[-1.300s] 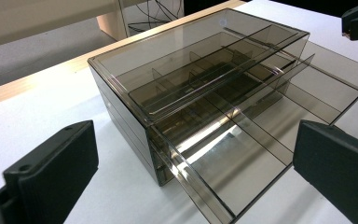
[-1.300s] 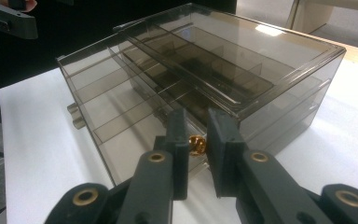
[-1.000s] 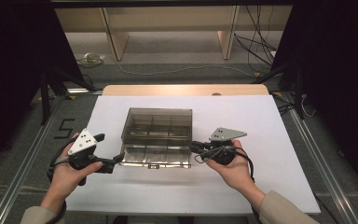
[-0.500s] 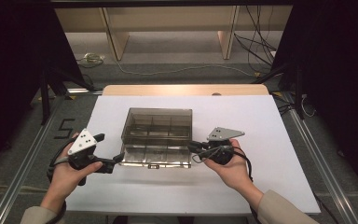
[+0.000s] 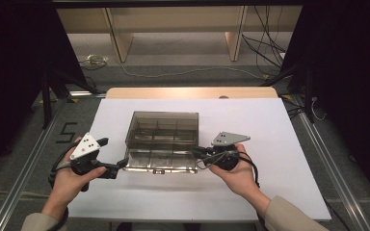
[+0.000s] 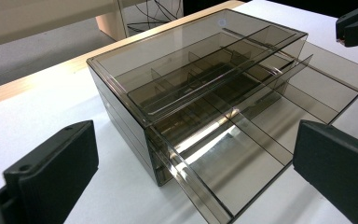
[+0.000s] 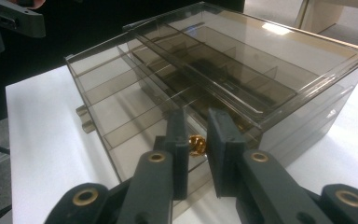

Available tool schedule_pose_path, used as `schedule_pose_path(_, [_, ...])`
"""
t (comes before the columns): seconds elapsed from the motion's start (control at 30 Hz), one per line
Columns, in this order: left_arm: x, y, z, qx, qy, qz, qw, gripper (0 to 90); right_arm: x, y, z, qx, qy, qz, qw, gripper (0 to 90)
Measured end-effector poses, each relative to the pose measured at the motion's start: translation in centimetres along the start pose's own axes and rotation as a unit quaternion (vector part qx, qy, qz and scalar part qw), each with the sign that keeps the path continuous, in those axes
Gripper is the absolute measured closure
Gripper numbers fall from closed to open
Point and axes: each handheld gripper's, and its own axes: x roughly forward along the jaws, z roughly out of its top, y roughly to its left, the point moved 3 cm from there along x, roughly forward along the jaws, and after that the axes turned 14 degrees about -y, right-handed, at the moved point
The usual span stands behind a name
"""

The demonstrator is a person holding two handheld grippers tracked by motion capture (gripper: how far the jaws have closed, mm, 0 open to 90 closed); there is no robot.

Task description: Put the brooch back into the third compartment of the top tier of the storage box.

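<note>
Right gripper view: right gripper (image 7: 196,140) jaws nearly together, seemingly pinching a small gold object (image 7: 196,144) beside the pulled-out bottom drawer (image 7: 121,116) of the smoked drawer box (image 5: 163,132) mid-table. Left gripper (image 6: 191,172) jaws spread wide, empty. Next: place it inside a compartment.

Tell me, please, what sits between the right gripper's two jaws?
A small golden object sits between the nearly closed jaws of the right gripper, just in front of the pulled-out drawer. The right gripper view shows this.

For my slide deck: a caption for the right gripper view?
Right gripper shut on a small gold-coloured object beside the smoky drawer box.
</note>
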Motion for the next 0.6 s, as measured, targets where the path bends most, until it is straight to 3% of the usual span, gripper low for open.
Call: schedule_pose_path(0.6, [0.06,-0.05,-0.06,0.002,0.002,-0.002,1.0000,0.0,0.35,0.54,0.01,-0.004,0.004,0.006,1.0000,80.1])
